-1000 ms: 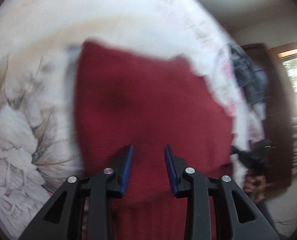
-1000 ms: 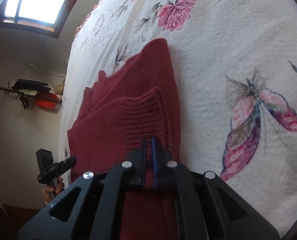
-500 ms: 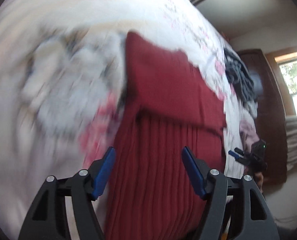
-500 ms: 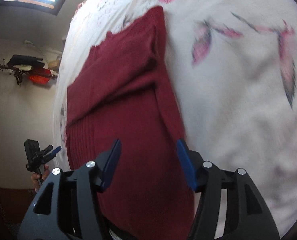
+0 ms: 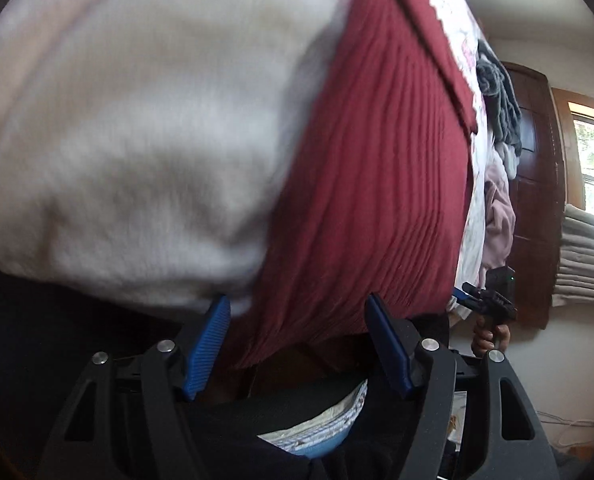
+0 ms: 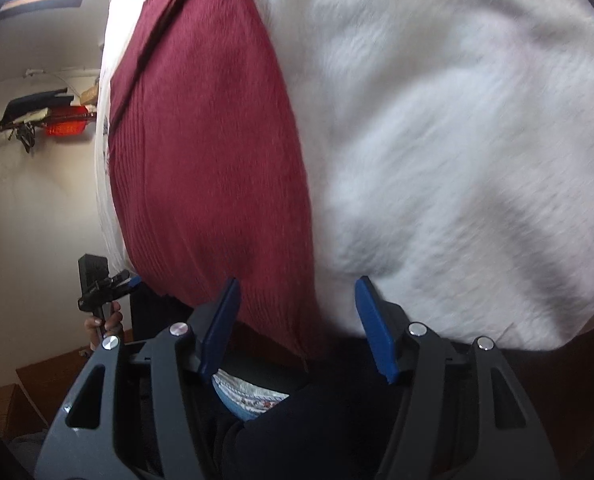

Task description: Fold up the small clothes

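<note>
A dark red ribbed knit garment (image 5: 381,168) is lying folded on a white quilted bedspread (image 5: 137,120), with its ribbed near edge hanging slightly over the near edge of the bed. In the left wrist view a folded-over flap is crossing the garment's far end, and the cloth is running away toward the far right.

The left gripper (image 5: 299,344) is hovering at the garment's near left corner with its blue-padded fingers (image 5: 209,340) spread wide — nothing is sitting between them, and the red hem is showing in the gap just beyond the tips. The right gripper (image 6: 297,328) is hovering at the near right corner, its blue pads (image 6: 373,332) likewise wide apart, with the garment's right edge falling between them but not being pinched.

Each view is showing the other gripper at the side, gripped by a hand (image 6: 105,322). Below both grippers a patterned white and blue cloth (image 5: 321,428) is peeking out against dark fabric. A heap of grey and pink clothes (image 5: 497,120) is lying on the far right of the bed, beside a dark wooden door (image 5: 541,200).
</note>
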The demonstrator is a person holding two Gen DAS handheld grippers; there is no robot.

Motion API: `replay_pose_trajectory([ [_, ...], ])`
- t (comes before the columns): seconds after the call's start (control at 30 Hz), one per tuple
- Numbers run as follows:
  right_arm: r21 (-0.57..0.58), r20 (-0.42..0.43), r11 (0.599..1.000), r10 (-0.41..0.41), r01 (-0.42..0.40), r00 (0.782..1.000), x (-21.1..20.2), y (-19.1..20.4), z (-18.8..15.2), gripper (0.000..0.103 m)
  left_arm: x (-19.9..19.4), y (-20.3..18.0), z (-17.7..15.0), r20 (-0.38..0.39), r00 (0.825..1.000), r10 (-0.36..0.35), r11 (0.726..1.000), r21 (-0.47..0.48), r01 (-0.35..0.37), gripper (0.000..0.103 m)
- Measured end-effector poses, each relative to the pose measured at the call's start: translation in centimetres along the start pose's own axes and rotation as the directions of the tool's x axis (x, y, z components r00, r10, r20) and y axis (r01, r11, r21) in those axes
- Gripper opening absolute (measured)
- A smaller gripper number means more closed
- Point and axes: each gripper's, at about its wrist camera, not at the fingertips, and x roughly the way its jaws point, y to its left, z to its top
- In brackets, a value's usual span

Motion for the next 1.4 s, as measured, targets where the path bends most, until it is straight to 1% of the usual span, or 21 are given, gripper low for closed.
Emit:
replay_pose_trajectory([
  [0.17, -0.019, -0.024, 1.000, -0.008, 0.008, 1.000, 2.4, 1.8, -0.5, 0.063, 0.8, 0.4, -0.4, -0.028, 0.999, 0.031, 0.999, 0.016, -0.031, 0.070],
  [0.2, -0.020, -0.026, 1.000, -0.007, 0.006, 1.000, 1.8, 0.9, -1.2, 0.063, 1.1, 0.5, -0.6, -0.030, 0.999, 0.033, 0.999, 0.017, -0.032, 0.070],
  [0.23, -0.021, -0.028, 1.000, -0.005, 0.004, 1.000, 2.0, 0.9, -1.4, 0.063, 1.0, 0.7, -0.5, -0.035, 0.999, 0.033, 0.999, 0.020, -0.032, 0.071],
  [0.4, -0.023, -0.034, 1.000, 0.007, -0.008, 0.999, 2.7, 0.9, -1.8, 0.063, 1.7, -0.9, -0.6, -0.062, 0.997, 0.039, 0.996, 0.083, -0.033, 0.071],
  [0.47, -0.017, -0.036, 1.000, 0.011, -0.012, 0.999, 2.9, 0.8, -1.7, 0.063, 2.0, -1.1, -0.7, -0.061, 0.997, 0.052, 0.994, 0.096, -0.046, 0.070],
  [0.5, -0.011, -0.038, 1.000, 0.016, -0.017, 0.999, 2.9, 0.7, -1.7, 0.062, 2.2, -1.2, -0.6, -0.055, 0.997, 0.045, 0.995, 0.088, -0.040, 0.070],
  [0.57, -0.002, -0.041, 1.000, 0.025, -0.025, 0.999, 3.1, 0.5, -1.7, 0.059, 2.2, -1.1, -0.7, -0.038, 0.999, 0.036, 0.997, 0.074, -0.033, 0.069],
  [0.6, -0.003, -0.046, 0.999, 0.034, -0.034, 0.998, 3.1, 0.6, -1.8, 0.049, 2.2, -1.1, -0.8, -0.028, 0.998, 0.051, 0.996, 0.079, -0.048, 0.065],
  [0.63, -0.005, -0.047, 0.999, 0.039, -0.039, 0.998, 3.0, 0.7, -1.9, 0.037, 2.0, -1.2, -1.0, -0.021, 0.997, 0.078, 0.993, 0.092, -0.076, 0.055],
  [0.67, -0.006, -0.044, 0.999, 0.048, -0.048, 0.998, 2.9, 0.8, -2.0, 0.031, 2.0, -1.4, -1.2, -0.016, 0.994, 0.104, 0.989, 0.107, -0.102, 0.049],
  [0.7, -0.005, -0.041, 0.998, 0.058, -0.059, 0.997, 2.8, 0.8, -2.1, 0.022, 1.8, -1.4, -1.4, -0.008, 0.991, 0.131, 0.985, 0.116, -0.129, 0.037],
  [0.73, -0.005, -0.034, 0.998, 0.063, -0.063, 0.997, 2.7, 0.8, -2.2, 0.018, 1.6, -1.2, -1.5, -0.007, 0.990, 0.138, 0.985, 0.111, -0.136, 0.017],
  [0.77, -0.007, -0.022, 0.998, 0.069, -0.069, 0.997, 2.5, 0.9, -2.4, 0.016, 1.4, -0.9, -1.7, -0.014, 0.994, 0.105, 0.990, 0.095, -0.104, 0.005],
  [0.8, -0.009, -0.010, 0.997, 0.078, -0.078, 0.997, 2.3, 0.9, -2.6, 0.013, 0.9, -0.7, -1.9, -0.001, 0.997, 0.080, 0.993, 0.084, -0.079, 0.006],
  [0.83, -0.010, -0.002, 0.997, 0.081, -0.081, 0.997, 2.2, 0.8, -2.7, 0.012, 0.6, -0.7, -2.2, 0.010, 0.997, 0.074, 0.993, 0.088, -0.074, 0.006],
  [0.9, -0.006, 0.016, 0.997, 0.081, -0.081, 0.997, 1.9, 0.5, -3.2, 0.012, 0.3, -0.8, -2.8, 0.023, 0.999, 0.048, 0.995, 0.088, -0.049, 0.006],
  [0.97, -0.001, 0.035, 0.996, 0.085, -0.085, 0.996, 1.5, 0.3, -3.6, 0.009, 0.0, -0.7, -3.0, 0.041, 0.999, 0.023, 0.996, 0.081, -0.026, 0.006],
  [1.07, -0.005, 0.073, 0.993, 0.115, -0.115, 0.991, 0.6, 0.4, -4.3, 0.006, -0.8, -0.9, -3.6, 0.077, 0.995, -0.061, 0.997, 0.058, 0.056, 0.006],
  [1.23, -0.021, 0.140, 0.982, 0.187, -0.186, 0.972, -1.4, 1.0, -4.8, 0.005, -2.6, -1.0, -4.3, 0.129, 0.977, -0.170, 0.985, 0.051, 0.164, 0.005],
  [1.37, -0.046, 0.170, 0.969, 0.246, -0.241, 0.954, -2.7, 2.0, -4.9, 0.005, -4.3, -1.5, -4.6, 0.178, 0.952, -0.250, 0.968, 0.054, 0.244, 0.005],
  [1.4, -0.054, 0.177, 0.965, 0.263, -0.258, 0.948, -3.0, 2.3, -4.8, 0.005, -4.8, -1.8, -4.6, 0.191, 0.943, -0.273, 0.962, 0.057, 0.267, 0.005],
])
